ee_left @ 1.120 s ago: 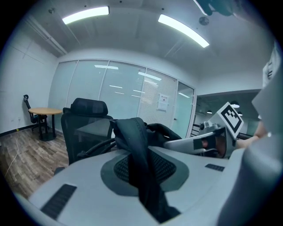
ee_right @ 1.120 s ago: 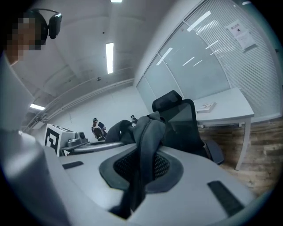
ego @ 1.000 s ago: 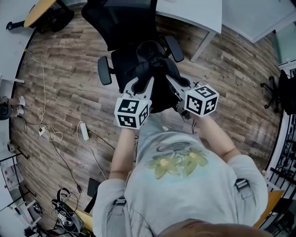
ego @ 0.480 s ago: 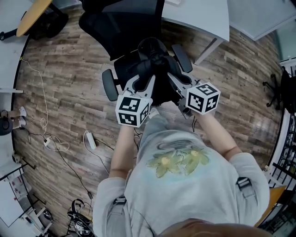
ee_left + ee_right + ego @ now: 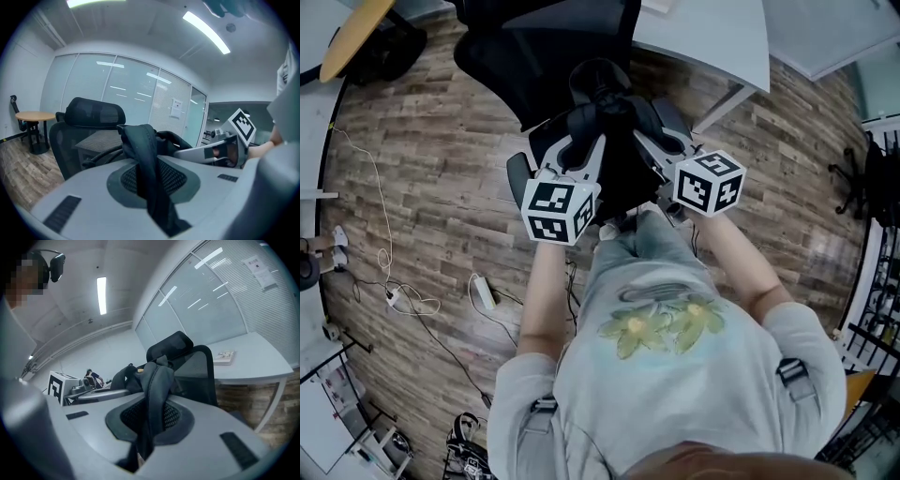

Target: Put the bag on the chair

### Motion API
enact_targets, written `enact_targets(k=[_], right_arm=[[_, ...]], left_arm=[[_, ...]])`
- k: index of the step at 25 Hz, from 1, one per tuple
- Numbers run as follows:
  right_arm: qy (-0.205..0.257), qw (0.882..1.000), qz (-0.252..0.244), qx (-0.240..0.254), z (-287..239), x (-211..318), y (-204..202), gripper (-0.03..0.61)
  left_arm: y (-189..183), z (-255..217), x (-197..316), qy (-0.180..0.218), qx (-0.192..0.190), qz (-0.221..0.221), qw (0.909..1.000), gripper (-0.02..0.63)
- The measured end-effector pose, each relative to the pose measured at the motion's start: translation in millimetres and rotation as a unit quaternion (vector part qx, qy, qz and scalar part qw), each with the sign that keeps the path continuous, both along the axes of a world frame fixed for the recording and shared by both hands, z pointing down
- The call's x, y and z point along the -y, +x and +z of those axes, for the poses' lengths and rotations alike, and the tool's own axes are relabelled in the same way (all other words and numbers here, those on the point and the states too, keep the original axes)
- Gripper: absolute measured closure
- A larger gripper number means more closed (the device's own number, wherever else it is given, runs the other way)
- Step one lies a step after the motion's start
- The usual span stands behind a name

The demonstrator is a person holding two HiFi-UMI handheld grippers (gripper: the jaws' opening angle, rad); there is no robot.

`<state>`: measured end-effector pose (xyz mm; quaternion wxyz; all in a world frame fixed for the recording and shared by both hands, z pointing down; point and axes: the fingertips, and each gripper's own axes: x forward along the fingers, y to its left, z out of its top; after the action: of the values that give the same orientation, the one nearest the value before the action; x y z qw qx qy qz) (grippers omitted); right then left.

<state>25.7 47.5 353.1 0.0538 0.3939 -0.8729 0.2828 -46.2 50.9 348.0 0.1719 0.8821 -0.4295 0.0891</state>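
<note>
A black bag (image 5: 617, 155) hangs between my two grippers over the seat of a black office chair (image 5: 546, 49). My left gripper (image 5: 579, 152) is shut on one of the bag's black straps (image 5: 149, 174), which runs up between its jaws. Another strap (image 5: 154, 401) is pinched the same way in my right gripper (image 5: 662, 150). The chair's mesh back (image 5: 91, 123) stands just beyond the bag, with an armrest (image 5: 518, 174) at the left. In the left gripper view the right gripper (image 5: 224, 146) shows across the bag. The seat is mostly hidden under the bag.
A white desk (image 5: 705, 30) stands behind and right of the chair. A power strip (image 5: 483, 292) and cables lie on the wooden floor at the left. At the far left is a round wooden table (image 5: 354, 39), and another black chair (image 5: 874, 178) stands at the right edge.
The person has stepped closer to the chair, and both grippers have carried the bag forward over the seat. Both grips on the straps are unchanged.
</note>
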Motion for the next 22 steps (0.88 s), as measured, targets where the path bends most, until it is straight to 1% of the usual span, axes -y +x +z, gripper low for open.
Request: enact_targets(k=[3,5,14,22], right_arm=[[-0.001,1.0,-0.005,-0.002,0,16,-1,0.548],[-0.003,1.0,-0.01,-0.001,1,25,0,0.548],[-0.006,0.999,-0.044,-0.006,5,81,-7,0.548],[-0.002,0.998,-0.058,-0.014,7,122,-10,0.548]], left_arm=[[-2,1,16,-0.009,-0.014,-0.009,0.9998,0.543],[0,2,25,-0.012,-0.017,-0.012,0.9997,0.543],[-10,5,75,-0.017,-0.008,-0.029,0.9994,0.543],[-14,6,115,-0.019,-0.002,-0.038,0.9991,0.543]])
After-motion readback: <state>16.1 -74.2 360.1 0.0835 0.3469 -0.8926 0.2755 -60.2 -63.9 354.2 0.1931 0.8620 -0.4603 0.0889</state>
